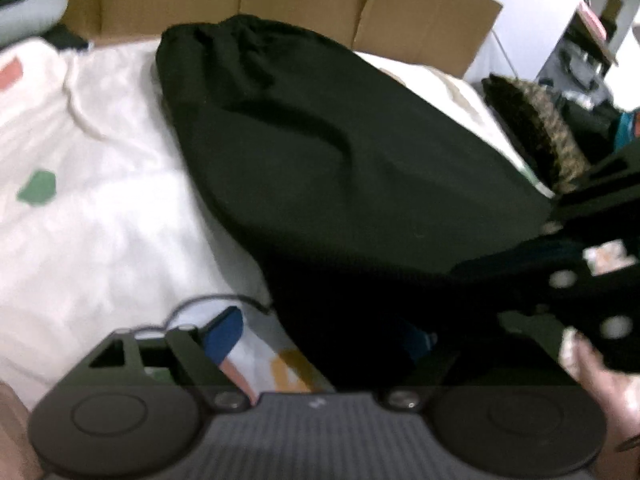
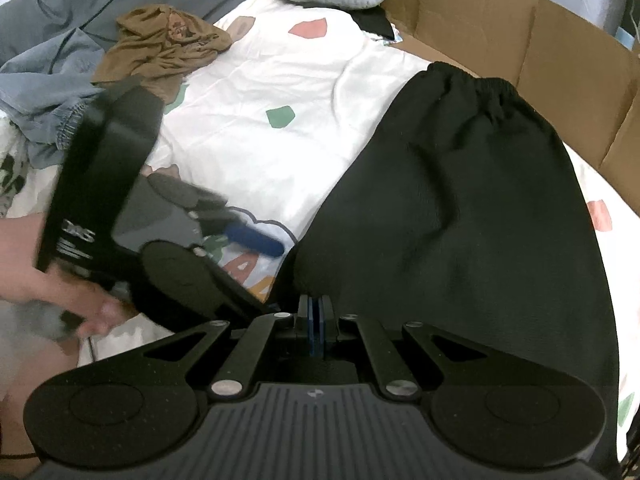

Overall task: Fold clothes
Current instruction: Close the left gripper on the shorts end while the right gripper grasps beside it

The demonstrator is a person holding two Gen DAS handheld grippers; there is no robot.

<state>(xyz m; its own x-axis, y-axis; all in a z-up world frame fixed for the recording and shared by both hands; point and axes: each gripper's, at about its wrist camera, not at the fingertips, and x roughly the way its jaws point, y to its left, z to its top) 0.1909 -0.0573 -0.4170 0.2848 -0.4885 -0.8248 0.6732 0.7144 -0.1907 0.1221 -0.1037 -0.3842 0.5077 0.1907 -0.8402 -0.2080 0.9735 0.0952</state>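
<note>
The black garment (image 2: 460, 208) is being kept spread on the white bedsheet (image 2: 280, 80); the right gripper (image 2: 316, 320) is being held shut beside its edge, the left gripper (image 2: 256, 240) wide open and empty.

- black garment (image 2: 460, 216), looks like sweatpants or shorts, lies mostly flat on the white patterned bedsheet (image 2: 280, 80)
- gathered elastic waistband (image 2: 472, 80) sits at its 12 o'clock end
- a few soft creases run across the middle
</note>
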